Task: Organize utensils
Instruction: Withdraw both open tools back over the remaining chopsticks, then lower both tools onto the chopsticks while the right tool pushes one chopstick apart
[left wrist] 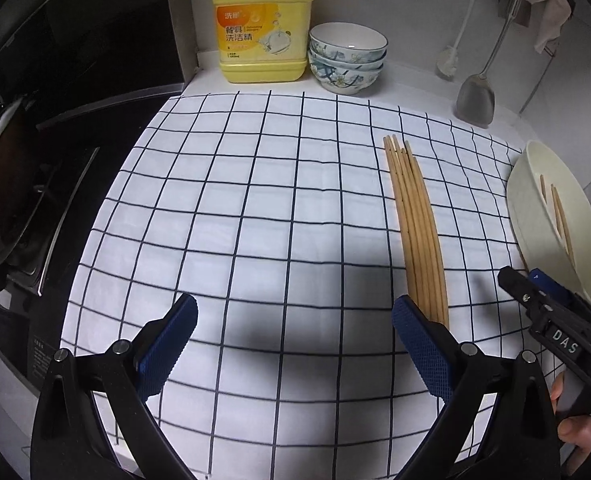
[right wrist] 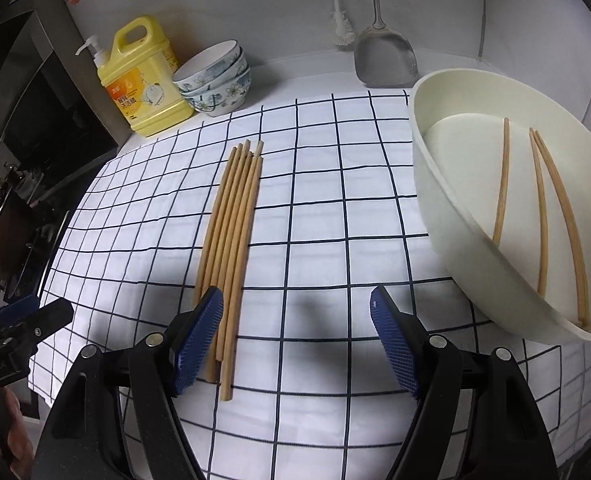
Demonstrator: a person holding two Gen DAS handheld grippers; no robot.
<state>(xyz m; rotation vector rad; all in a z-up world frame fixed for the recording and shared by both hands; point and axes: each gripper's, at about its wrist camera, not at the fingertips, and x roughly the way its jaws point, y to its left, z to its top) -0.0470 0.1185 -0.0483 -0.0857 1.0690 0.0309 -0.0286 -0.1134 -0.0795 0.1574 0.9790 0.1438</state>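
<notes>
Several wooden chopsticks (left wrist: 415,224) lie side by side on the checked cloth (left wrist: 255,200); they also show in the right wrist view (right wrist: 231,232). A cream basin (right wrist: 447,184) at the right holds three chopsticks (right wrist: 543,216); the basin shows in the left wrist view (left wrist: 535,216) too. My left gripper (left wrist: 295,328) is open and empty, left of the chopstick pile. My right gripper (right wrist: 295,320) is open and empty, with its left finger over the near ends of the pile. The right gripper also shows at the right edge of the left wrist view (left wrist: 519,280).
A yellow detergent jug (left wrist: 261,28) and stacked floral bowls (left wrist: 347,58) stand at the back. A metal spatula (left wrist: 477,96) and a white brush (left wrist: 451,60) hang on the wall. A dark stove (left wrist: 35,184) lies to the left of the cloth.
</notes>
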